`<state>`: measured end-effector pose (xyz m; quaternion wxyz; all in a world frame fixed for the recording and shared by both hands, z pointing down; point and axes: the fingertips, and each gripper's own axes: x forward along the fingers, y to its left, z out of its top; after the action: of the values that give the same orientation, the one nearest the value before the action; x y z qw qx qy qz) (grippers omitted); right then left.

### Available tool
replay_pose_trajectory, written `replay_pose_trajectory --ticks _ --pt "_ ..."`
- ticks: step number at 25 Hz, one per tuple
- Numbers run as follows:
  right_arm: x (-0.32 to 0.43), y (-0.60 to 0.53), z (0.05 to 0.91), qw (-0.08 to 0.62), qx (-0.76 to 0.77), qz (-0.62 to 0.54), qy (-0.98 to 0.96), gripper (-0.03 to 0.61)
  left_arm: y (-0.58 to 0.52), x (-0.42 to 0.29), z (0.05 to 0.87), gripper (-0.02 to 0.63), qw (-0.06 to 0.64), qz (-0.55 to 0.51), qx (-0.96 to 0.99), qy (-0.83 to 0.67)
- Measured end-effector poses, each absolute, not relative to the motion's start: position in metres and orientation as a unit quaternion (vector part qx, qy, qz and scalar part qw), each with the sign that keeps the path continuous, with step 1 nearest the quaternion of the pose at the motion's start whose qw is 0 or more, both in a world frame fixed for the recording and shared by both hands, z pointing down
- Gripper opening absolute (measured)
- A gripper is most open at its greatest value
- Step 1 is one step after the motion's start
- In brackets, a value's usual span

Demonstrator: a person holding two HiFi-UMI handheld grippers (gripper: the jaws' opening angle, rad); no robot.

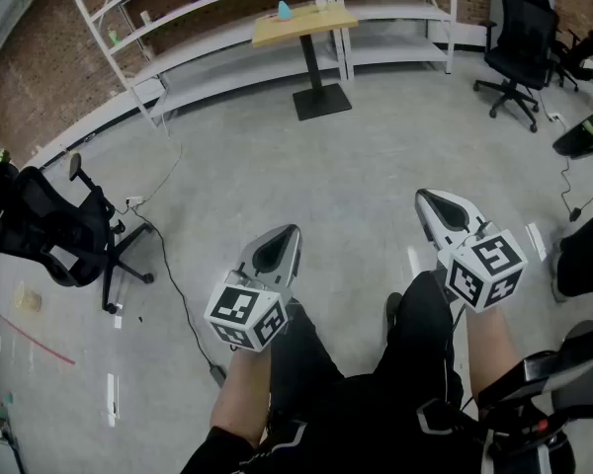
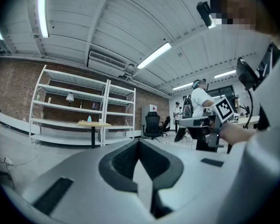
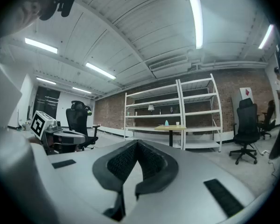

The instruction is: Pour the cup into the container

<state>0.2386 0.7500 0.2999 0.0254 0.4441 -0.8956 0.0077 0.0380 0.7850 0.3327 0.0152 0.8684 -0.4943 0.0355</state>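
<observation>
A small wooden table (image 1: 306, 25) stands far ahead by the shelves. On it are a small blue object (image 1: 285, 11) and a small white cup-like object (image 1: 320, 5). Both show tiny in the left gripper view, blue object (image 2: 89, 120) on the table (image 2: 94, 124), and in the right gripper view, blue object (image 3: 166, 123) beside the white one (image 3: 177, 123). My left gripper (image 1: 282, 242) and right gripper (image 1: 437, 205) are held level at waist height, far from the table. Each has its jaws together with nothing between them, left gripper (image 2: 139, 147), right gripper (image 3: 137, 146).
White shelving (image 1: 227, 28) runs along the brick wall behind the table. A black office chair (image 1: 54, 230) with a floor cable stands at the left, another chair (image 1: 519, 42) at the back right. People (image 2: 200, 101) stand off to the right.
</observation>
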Motion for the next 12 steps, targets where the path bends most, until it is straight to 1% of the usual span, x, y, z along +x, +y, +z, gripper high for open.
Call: replay_pose_trajectory --ticks 12 --pt "0.2338 0.7546 0.2937 0.023 0.442 0.000 -0.897 0.002 0.7900 0.0442 0.3311 0.002 0.014 0.031 0.872 -0.488"
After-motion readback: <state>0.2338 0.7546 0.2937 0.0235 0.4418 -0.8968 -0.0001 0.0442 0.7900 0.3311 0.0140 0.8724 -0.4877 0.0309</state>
